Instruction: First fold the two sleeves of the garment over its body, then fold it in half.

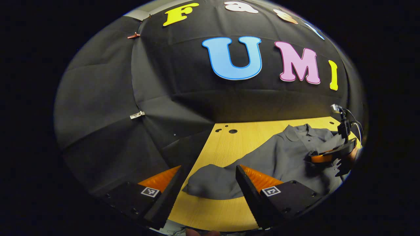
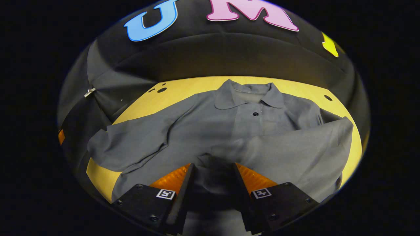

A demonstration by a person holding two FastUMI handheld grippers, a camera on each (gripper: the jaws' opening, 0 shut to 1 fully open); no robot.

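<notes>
A grey polo shirt (image 2: 256,131) lies face up on the yellow wooden table (image 2: 183,88), collar toward the wall. One sleeve (image 2: 295,147) is folded across the body, its cuff ending just ahead of my right gripper (image 2: 213,167). That gripper stands open low over the shirt's middle, with shadowed cloth under the gap. The other sleeve (image 1: 213,183) lies spread out flat toward the table's side. My left gripper (image 1: 209,168) is open, its fingers on either side of that sleeve's end and a little above it. The right gripper (image 1: 329,154) is also seen over the shirt's chest.
The table's side edge (image 1: 200,154) runs close beside the spread sleeve, and black cloth hangs below it. Small holes (image 1: 233,131) sit in the table's far corner. A cable (image 1: 356,126) rises behind the right gripper.
</notes>
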